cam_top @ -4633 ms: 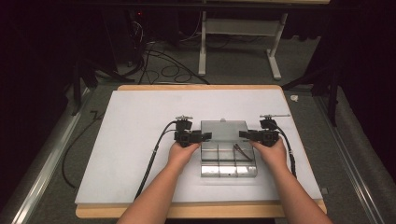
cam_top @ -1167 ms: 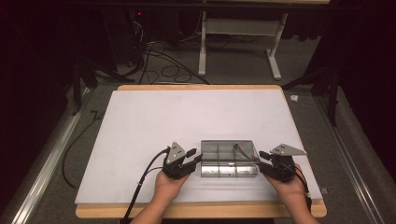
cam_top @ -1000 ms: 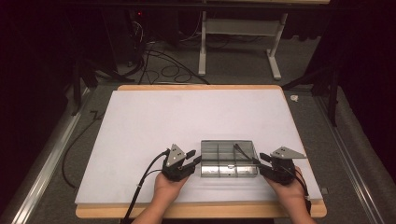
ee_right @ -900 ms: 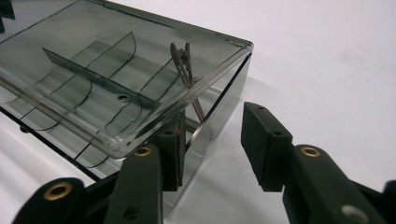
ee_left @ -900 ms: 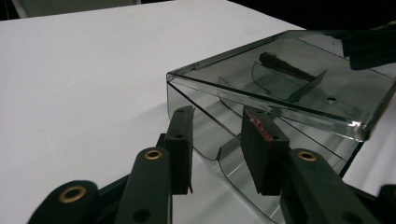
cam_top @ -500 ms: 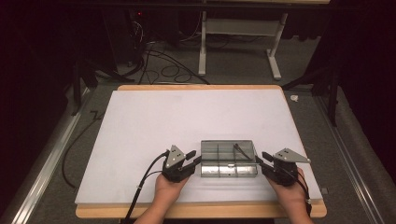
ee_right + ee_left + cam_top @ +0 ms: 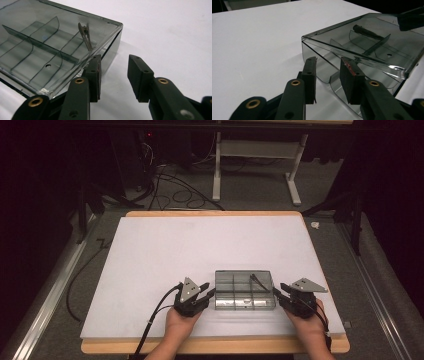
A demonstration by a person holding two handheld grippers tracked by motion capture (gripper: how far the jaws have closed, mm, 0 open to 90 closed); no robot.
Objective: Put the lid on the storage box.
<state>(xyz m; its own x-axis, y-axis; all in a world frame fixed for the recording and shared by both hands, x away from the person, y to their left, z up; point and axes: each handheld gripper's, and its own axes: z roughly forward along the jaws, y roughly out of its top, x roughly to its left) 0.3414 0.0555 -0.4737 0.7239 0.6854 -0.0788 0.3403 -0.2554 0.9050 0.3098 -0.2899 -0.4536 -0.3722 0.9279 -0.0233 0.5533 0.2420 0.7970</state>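
So we've got a big white table top (image 7: 200, 255) with a wooden edge along the near side, sitting on a grey carpeted floor (image 7: 260, 195) with a bunch of black cables (image 7: 175, 195) and a white stand's legs (image 7: 255, 175) behind it.

Near the front edge, right of centre, sits a clear smoky plastic organizer box (image 7: 245, 290) with its lid closed. From the right gripper view we can see the dividers inside the organizer box (image 7: 50, 50) split it into compartments, and there's a small dark clip-like thing (image 7: 86, 35) in the corner compartment nearest that gripper. Can't really say what it is, too small. It shows up in the left gripper view too (image 7: 368, 32), at the far side of the box (image 7: 367, 52).

The left gripper (image 7: 204, 294) is at the box's left end, held in the person's left hand (image 7: 181, 320). Its jaws are spread apart, and from its own camera the left gripper (image 7: 328, 75) sits right at the box's near corner, with one pad touching or nearly touching the wall below the lid edge. We can't tell if it's actual contact.

The right gripper (image 7: 280, 294) is at the box's right end, in the right hand (image 7: 307, 322). Also released: in its own view the right gripper (image 7: 115, 73) has a wide gap between the pads, one just beside the box corner, the other over bare table.
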